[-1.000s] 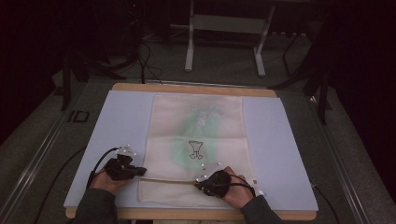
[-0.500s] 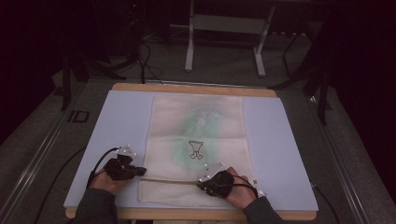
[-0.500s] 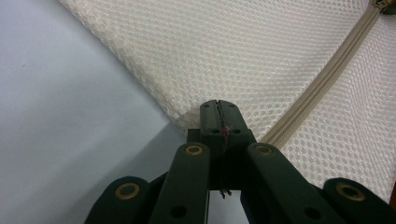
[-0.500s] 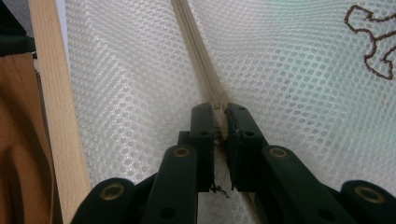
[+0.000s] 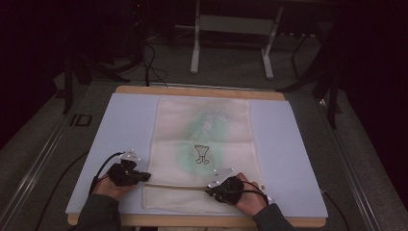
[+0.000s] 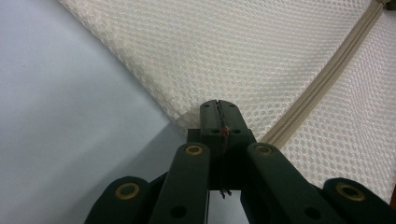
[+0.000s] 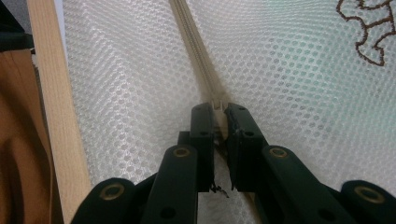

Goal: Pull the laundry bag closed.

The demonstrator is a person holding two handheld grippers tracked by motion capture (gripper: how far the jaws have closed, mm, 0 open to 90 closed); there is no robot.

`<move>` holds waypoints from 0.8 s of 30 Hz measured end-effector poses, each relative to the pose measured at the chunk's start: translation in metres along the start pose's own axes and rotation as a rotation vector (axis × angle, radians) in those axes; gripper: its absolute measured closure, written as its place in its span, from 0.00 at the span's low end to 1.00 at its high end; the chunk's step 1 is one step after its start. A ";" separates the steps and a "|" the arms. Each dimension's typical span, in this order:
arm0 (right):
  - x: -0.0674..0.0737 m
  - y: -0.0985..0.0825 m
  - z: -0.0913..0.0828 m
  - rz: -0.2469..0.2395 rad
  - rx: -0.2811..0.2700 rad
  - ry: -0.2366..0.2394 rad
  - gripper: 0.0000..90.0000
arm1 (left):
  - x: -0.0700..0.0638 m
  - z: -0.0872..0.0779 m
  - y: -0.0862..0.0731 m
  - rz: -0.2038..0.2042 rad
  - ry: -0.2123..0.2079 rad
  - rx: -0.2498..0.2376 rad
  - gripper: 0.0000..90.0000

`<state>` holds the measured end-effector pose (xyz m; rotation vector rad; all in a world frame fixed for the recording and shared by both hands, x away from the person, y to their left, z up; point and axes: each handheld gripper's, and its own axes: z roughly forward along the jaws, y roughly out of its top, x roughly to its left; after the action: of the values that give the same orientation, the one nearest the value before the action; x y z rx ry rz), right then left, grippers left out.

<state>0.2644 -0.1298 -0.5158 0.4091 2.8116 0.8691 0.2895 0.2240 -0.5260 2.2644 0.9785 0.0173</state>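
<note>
High view: the mesh bag [image 5: 204, 154] lies flat on the worktop [image 5: 125, 125], its zipper [image 5: 178, 186] running straight between the grippers. Left gripper [image 6: 218, 108] pinches the bag's corner; right gripper [image 7: 219, 109] clamps the zipper pull [image 7: 218, 103], nearer.

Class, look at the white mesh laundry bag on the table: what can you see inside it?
Through the mesh bag a pale green item shows faintly, with a dark printed motif over it. Its full shape and any further contents stay veiled by the mesh.
</note>
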 end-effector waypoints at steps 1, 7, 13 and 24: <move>0.000 0.000 0.000 0.000 0.003 -0.002 0.91 | 0.000 0.000 0.000 0.000 0.000 0.000 1.00; 0.000 -0.003 -0.002 -0.001 0.000 -0.004 0.91 | 0.000 0.000 0.000 -0.001 0.001 -0.001 1.00; -0.001 -0.007 -0.006 0.005 0.003 -0.007 0.91 | 0.000 0.000 0.000 -0.001 0.001 0.000 1.00; -0.003 -0.014 -0.010 0.019 0.005 -0.014 0.91 | 0.000 0.000 0.000 -0.001 0.001 0.000 1.00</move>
<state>0.2623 -0.1472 -0.5150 0.4411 2.8017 0.8594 0.2895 0.2240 -0.5261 2.2639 0.9798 0.0175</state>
